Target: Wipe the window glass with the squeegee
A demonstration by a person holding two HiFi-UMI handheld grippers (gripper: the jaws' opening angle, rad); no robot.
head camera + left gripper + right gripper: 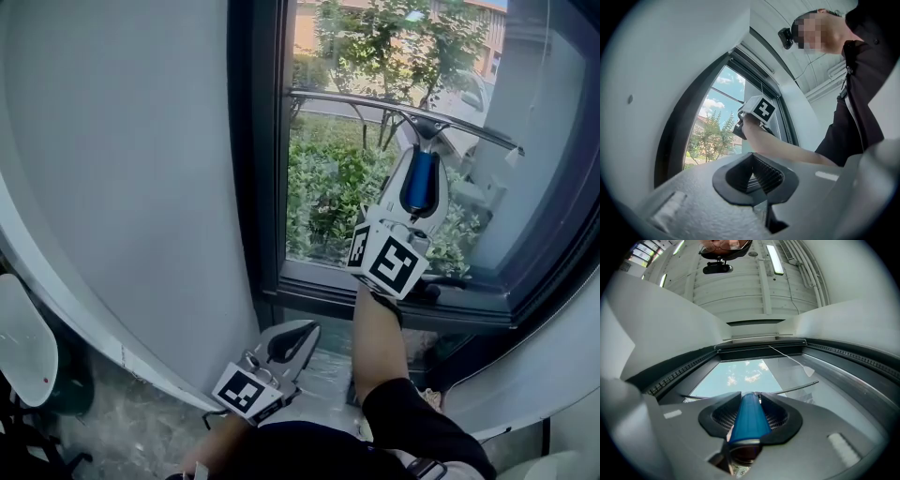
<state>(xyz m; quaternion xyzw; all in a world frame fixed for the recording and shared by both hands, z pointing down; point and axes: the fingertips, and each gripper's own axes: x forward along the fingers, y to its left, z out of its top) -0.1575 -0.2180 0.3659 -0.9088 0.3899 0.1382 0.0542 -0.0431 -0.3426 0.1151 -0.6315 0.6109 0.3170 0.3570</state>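
L gripper (286, 349): low, below & left of window glass (323, 197); jaws together, nothing betw. them. R gripper (419, 187): raised in front of window glass, jaws clamped on blue handle of squeegee (375, 102); blade spans upper window glass.

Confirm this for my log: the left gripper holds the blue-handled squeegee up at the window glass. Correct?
Wrong gripper. The right gripper holds the blue-handled squeegee up at the window glass, as the right gripper view shows; the left gripper holds nothing.
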